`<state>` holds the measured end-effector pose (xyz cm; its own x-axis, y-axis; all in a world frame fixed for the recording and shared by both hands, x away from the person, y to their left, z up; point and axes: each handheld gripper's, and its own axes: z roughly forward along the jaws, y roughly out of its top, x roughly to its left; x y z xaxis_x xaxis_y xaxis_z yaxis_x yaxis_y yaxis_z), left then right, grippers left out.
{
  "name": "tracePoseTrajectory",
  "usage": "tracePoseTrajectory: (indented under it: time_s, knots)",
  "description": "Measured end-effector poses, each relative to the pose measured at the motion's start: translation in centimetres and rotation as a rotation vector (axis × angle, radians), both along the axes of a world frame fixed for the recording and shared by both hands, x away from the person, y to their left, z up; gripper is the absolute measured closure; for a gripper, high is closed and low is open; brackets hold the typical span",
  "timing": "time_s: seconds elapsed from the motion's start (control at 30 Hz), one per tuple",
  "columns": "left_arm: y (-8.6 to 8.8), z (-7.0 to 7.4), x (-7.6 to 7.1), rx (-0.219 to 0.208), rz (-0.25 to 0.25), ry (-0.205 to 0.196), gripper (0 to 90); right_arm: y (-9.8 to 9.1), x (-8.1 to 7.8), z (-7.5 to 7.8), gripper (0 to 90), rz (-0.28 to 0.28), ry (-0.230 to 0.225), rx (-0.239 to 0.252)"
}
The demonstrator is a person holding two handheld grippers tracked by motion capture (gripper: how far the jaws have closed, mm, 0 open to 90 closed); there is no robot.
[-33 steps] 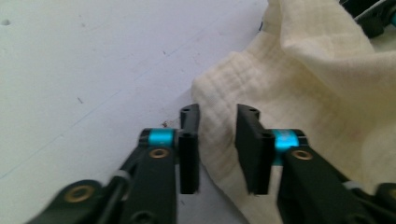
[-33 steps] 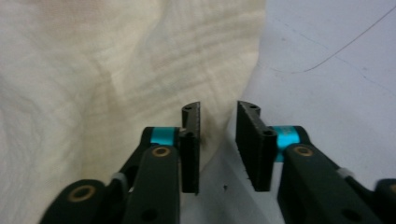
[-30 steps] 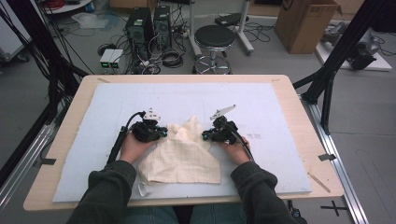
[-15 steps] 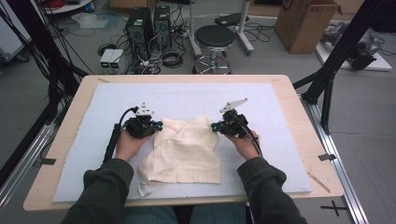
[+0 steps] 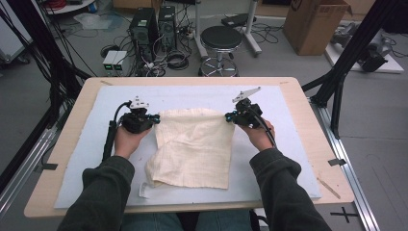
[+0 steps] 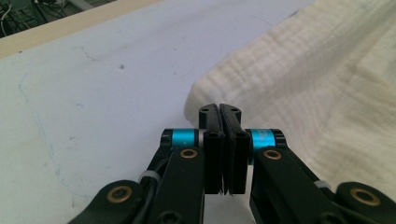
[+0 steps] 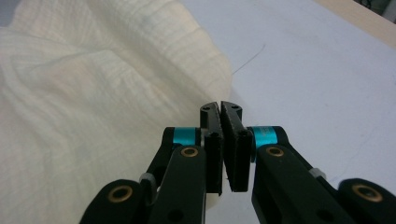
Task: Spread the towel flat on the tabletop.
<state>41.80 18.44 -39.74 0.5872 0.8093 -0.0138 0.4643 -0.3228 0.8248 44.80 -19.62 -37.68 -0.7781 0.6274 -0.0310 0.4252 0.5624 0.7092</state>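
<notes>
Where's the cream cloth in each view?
High view: cloth at table centre, stretched between both tongs.
Left gripper view: cloth upper right, corner at the shut jaws.
Right gripper view: cloth fills left.
Shared landmark: the pale blue mat under it.

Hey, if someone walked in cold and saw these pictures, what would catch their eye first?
Probably the cream cloth spread in the middle of the pale blue mat, stretched between the two hands. The left tongs pinch its far left corner and the right tongs its far right corner, both shut on the fabric. Behind the table, a black stool stands amid cables on the floor.
</notes>
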Motion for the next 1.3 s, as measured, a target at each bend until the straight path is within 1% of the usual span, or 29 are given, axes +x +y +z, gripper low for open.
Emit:
tracePoseTrajectory:
  time_s: [0.03,0.1,0.17,0.23,0.27,0.3,0.33,0.4,0.47,0.5,0.53,0.57,0.6,0.63,0.7,0.73,0.8,0.83,0.87,0.9,0.93,0.97,1.0,1.07,1.17,1.2,1.23,1.27,1.3]
  knots:
    - [-0.1,0.2,0.2,0.010,0.004,-0.006,87.6,0.0,0.3,-0.1,87.5,0.000,-0.002,-0.003]
    - [-0.2,0.4,0.5,0.007,0.011,-0.013,87.6,0.2,0.8,-0.3,87.5,-0.011,-0.005,-0.018]
    - [-0.3,0.4,1.0,0.014,0.021,-0.009,87.6,0.3,1.4,-0.4,87.5,-0.023,-0.001,-0.032]
    - [-0.4,0.4,1.5,0.016,0.032,-0.006,87.5,0.5,1.9,-0.5,87.5,-0.035,-0.018,-0.038]
    - [-0.5,0.4,1.8,0.014,0.032,-0.004,87.5,0.5,2.1,-0.6,87.5,-0.045,-0.023,-0.035]
    - [-0.7,0.3,2.0,0.013,0.037,-0.007,87.4,0.6,2.5,-0.7,87.5,-0.056,-0.015,-0.038]
    - [-0.7,0.2,2.2,0.022,0.033,0.003,87.3,0.5,2.8,-0.8,87.5,-0.061,-0.018,-0.041]
    - [-0.9,0.1,2.5,0.026,0.037,-0.008,87.3,0.4,3.3,-1.0,87.5,-0.086,-0.014,-0.029]
    - [-1.0,-0.2,2.6,0.016,0.039,-0.003,87.2,0.3,3.7,-1.2,87.4,-0.096,-0.018,-0.034]
    - [-1.0,-0.3,2.7,0.032,0.039,-0.003,86.4,0.3,3.7,-1.3,87.3,-0.106,-0.021,-0.033]
    - [-1.1,-0.4,2.7,0.044,0.052,-0.004,83.4,0.2,3.9,-1.4,86.6,-0.111,-0.027,-0.036]
    - [-1.0,-0.5,2.8,0.039,0.056,0.002,77.9,0.2,3.9,-1.5,83.2,-0.125,-0.027,-0.032]
    - [-0.8,-0.5,2.8,0.025,0.051,0.008,74.8,0.1,4.0,-1.6,79.5,-0.137,-0.035,-0.024]
    - [-0.7,-0.5,2.8,0.016,0.054,0.009,72.7,0.0,4.1,-1.7,76.4,-0.142,-0.027,-0.012]
    - [-0.3,-0.2,2.7,-0.001,0.054,0.013,66.3,-0.3,4.2,-1.8,74.2,-0.150,-0.002,0.008]
    - [-0.2,-0.1,2.6,-0.011,0.048,0.015,64.7,-0.4,4.1,-1.9,72.9,-0.143,0.006,0.015]
    - [0.0,0.2,2.2,-0.020,0.021,0.021,64.1,-0.5,3.9,-1.7,71.5,-0.129,0.021,0.023]
    - [0.1,0.3,1.9,-0.023,0.008,0.021,63.6,-0.6,3.6,-1.6,71.4,-0.118,0.016,0.033]
    - [0.2,0.4,1.5,-0.024,-0.005,0.014,63.6,-0.6,3.2,-1.4,70.6,-0.107,0.008,0.042]
    - [0.3,0.5,1.1,-0.035,-0.014,0.002,63.5,-0.7,2.9,-1.3,69.3,-0.096,0.015,0.052]
    - [0.4,0.5,0.7,-0.044,-0.021,0.002,63.6,-0.8,2.5,-1.2,68.5,-0.087,0.023,0.071]
    - [0.5,0.5,0.2,-0.051,-0.035,0.000,63.6,-0.8,2.1,-1.1,68.1,-0.069,0.027,0.074]
    - [0.5,0.3,-0.3,-0.055,-0.040,-0.006,63.6,-0.9,1.7,-1.1,67.8,-0.058,0.021,0.077]
    - [0.7,0.1,-1.3,-0.054,-0.065,-0.006,63.6,-1.1,0.6,-1.0,66.8,-0.033,0.022,0.104]
    - [0.7,-0.3,-2.9,-0.043,-0.110,-0.009,62.7,-1.3,-1.5,-1.0,65.2,0.011,0.014,0.117]
    - [0.7,-0.5,-3.5,-0.047,-0.121,-0.009,62.1,-1.3,-2.1,-1.0,64.1,0.026,0.016,0.124]
    - [0.7,-0.6,-3.9,-0.043,-0.138,0.002,61.5,-1.3,-2.8,-1.1,63.3,0.043,0.030,0.126]
    - [0.6,-0.6,-4.5,-0.034,-0.151,0.004,60.8,-1.3,-3.5,-1.2,63.3,0.061,0.013,0.129]
    - [0.6,-0.6,-5.1,-0.026,-0.165,-0.012,60.1,-1.4,-4.3,-1.2,62.9,0.074,0.008,0.125]
